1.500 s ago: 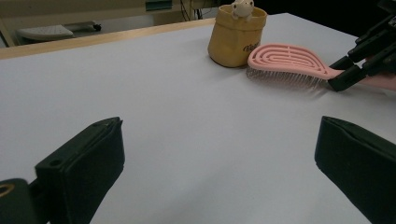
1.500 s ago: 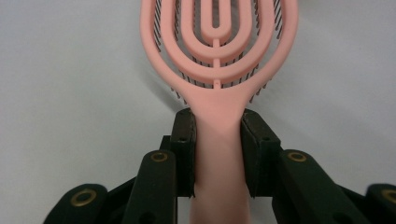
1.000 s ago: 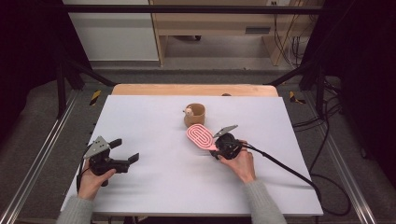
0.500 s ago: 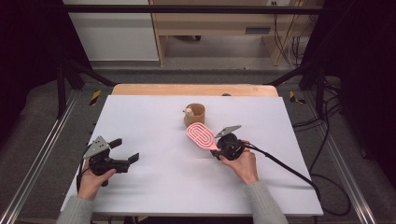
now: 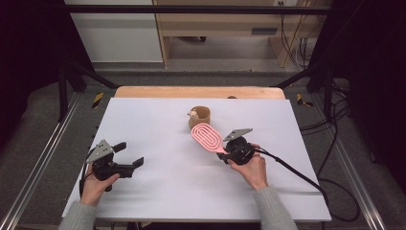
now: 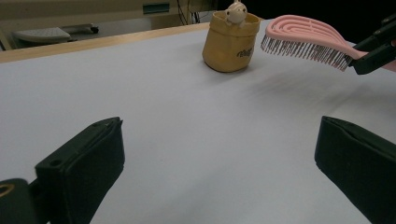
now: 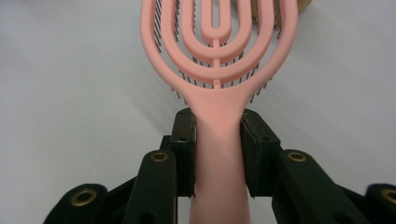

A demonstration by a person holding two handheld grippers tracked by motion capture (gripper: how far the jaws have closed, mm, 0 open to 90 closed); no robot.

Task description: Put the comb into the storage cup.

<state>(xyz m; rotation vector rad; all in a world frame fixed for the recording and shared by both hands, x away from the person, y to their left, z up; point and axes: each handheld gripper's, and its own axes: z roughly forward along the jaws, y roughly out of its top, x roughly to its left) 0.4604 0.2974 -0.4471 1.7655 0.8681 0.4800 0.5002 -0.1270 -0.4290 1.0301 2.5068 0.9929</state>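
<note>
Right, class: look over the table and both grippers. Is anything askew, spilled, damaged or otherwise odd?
Nothing stands out. The pink hairbrush is held in the air, bristles down, with the right gripper shut squarely on its handle. The tan pouch stands upright with a small figure in it. The left gripper is open.

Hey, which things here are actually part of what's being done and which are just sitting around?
In use:
- pink hairbrush, clamped by its handle in the right tool, held above the table
- likely the tan pouch it points at

Idle:
- left tool, open
- small toy figure in the pouch
</note>
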